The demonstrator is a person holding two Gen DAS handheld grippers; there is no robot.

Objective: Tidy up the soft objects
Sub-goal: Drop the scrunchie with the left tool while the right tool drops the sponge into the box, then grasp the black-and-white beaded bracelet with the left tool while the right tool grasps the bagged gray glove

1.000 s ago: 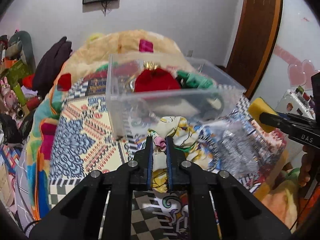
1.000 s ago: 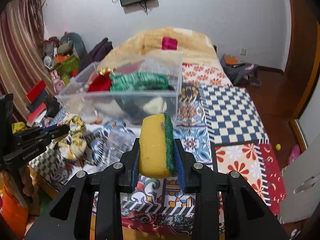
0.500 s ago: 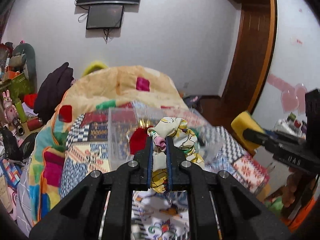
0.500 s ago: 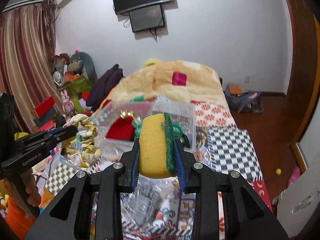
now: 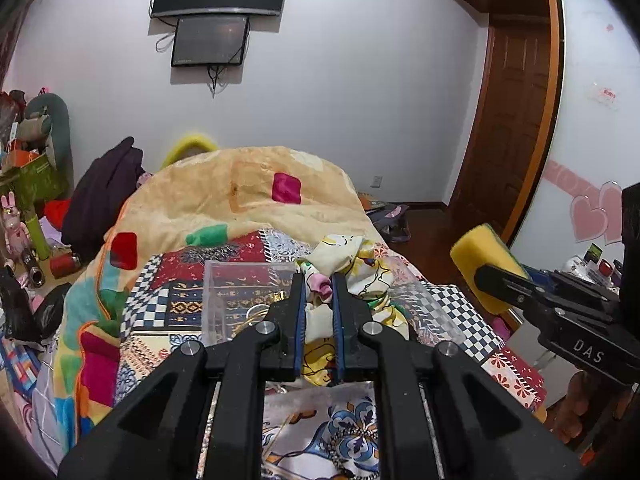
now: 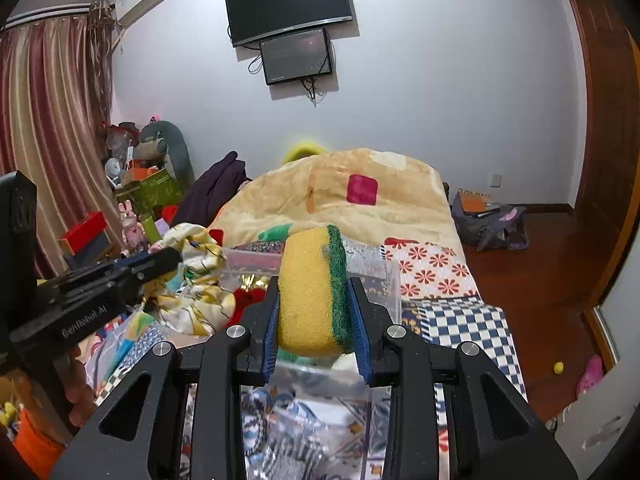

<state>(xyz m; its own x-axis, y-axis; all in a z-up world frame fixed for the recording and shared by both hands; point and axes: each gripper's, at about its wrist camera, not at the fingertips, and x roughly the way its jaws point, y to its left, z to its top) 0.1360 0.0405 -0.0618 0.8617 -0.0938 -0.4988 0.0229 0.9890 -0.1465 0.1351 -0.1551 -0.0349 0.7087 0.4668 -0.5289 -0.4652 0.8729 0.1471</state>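
Yellow sponge (image 6: 310, 292): one, green scouring face to the right, long axis upright, clamped between the right gripper (image 6: 314, 320) jaws.
Printed cloth (image 5: 352, 264): one, bunched, pinched in the left gripper (image 5: 319, 312).
Clear plastic bin (image 5: 224, 300): one, seen below both grippers on the patchwork bedspread (image 5: 160, 280).

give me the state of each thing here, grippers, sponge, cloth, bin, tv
left gripper: shut on the cloth
cloth: crumpled, held up over the bin
right gripper: shut on the sponge
sponge: upright between the pads, green scrub side to the right
bin: lidless, on the bed, things inside
tv: off, screen dark
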